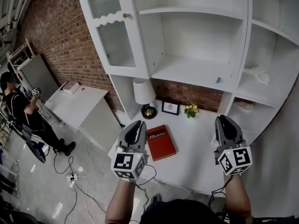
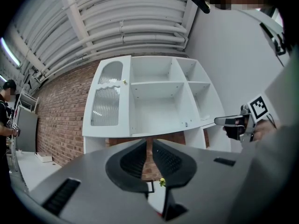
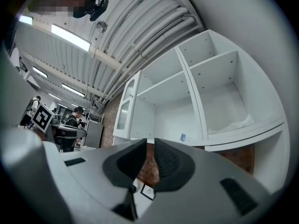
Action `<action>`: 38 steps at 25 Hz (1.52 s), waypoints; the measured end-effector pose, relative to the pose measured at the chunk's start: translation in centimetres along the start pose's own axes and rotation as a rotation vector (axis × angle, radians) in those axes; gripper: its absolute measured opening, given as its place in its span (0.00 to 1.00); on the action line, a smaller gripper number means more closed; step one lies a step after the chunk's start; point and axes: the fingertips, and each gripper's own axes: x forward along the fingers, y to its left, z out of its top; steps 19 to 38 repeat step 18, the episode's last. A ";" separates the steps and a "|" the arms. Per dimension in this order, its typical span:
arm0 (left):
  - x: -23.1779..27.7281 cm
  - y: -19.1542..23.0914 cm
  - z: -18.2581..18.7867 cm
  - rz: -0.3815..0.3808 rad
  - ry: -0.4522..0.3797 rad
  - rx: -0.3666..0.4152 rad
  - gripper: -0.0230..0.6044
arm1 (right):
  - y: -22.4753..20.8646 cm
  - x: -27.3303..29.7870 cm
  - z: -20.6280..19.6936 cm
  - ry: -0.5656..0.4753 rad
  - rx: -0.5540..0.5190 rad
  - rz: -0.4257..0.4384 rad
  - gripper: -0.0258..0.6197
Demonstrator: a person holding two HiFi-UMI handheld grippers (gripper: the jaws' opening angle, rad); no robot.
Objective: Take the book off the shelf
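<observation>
book (image 1: 160, 142): red, laid flat on the desk (image 1: 201, 148) toward its front-left corner, cover up; none is seen in the shelf unit (image 1: 196, 71) above.
left gripper (image 1: 136, 125): held level just left of the book, jaws pressed together, nothing pinched.
right gripper (image 1: 223, 120): held near the desk's right edge, well apart from the book, jaws drawn to a thin slit, empty.
stage: two readings are fitted (book already brought down from the shelves, or the desk counted as the shelf and the book yet to be lifted).
care: either way, the lamp (image 1: 144, 93) and picture frame (image 1: 170, 108) at the back edge are best kept clear.
hidden: the desk's front edge is covered by the arms; the book's thickness cannot be judged.
</observation>
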 end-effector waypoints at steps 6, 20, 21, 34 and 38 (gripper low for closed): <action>0.9 0.2 -0.4 0.014 -0.005 -0.005 0.10 | -0.8 0.5 -0.7 0.011 0.008 0.000 0.11; 2.6 2.4 -1.4 -0.003 0.008 -0.015 0.10 | -0.3 2.4 -1.5 0.016 0.012 -0.015 0.10; 2.6 2.4 -1.4 -0.003 0.008 -0.015 0.10 | -0.3 2.4 -1.5 0.016 0.012 -0.015 0.10; 2.6 2.4 -1.4 -0.003 0.008 -0.015 0.10 | -0.3 2.4 -1.5 0.016 0.012 -0.015 0.10; 2.6 2.4 -1.4 -0.003 0.008 -0.015 0.10 | -0.3 2.4 -1.5 0.016 0.012 -0.015 0.10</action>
